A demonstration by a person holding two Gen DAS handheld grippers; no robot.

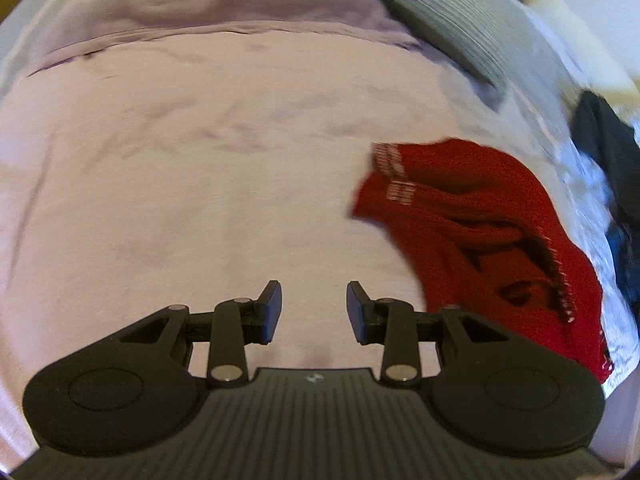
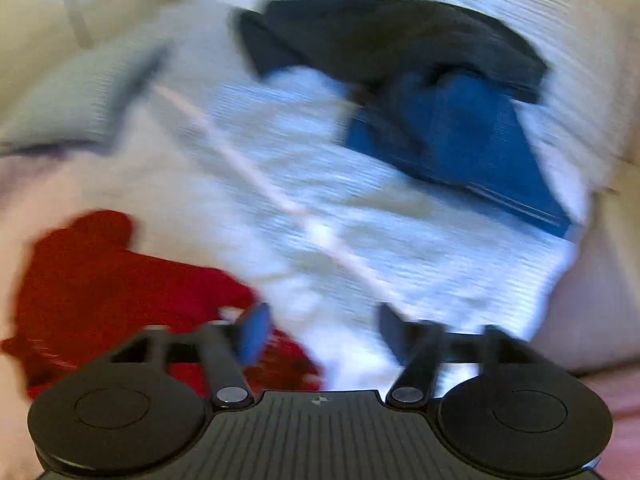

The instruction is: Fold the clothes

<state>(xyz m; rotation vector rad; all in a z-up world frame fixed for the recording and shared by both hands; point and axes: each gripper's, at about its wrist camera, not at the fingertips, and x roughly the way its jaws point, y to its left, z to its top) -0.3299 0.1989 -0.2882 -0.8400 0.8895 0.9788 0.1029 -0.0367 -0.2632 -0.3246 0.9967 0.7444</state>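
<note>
Hovering with jaws apart and empty, left claw (image 1: pixel 314 308) over a flat lilac sheet (image 1: pixel 180 168) on the bed. Just beside its right finger, a crumpled red knit garment (image 1: pixel 472 224) with white-striped cuffs, lying toward the bed's right edge. Further off, a dark garment (image 1: pixel 604 140). Right claw (image 2: pixel 320 330) likewise spread wide, gripping nothing, above blurred white bedding (image 2: pixel 360 240); red garment at its left finger, blue garment (image 2: pixel 460 140) and dark cloth beyond.
</note>
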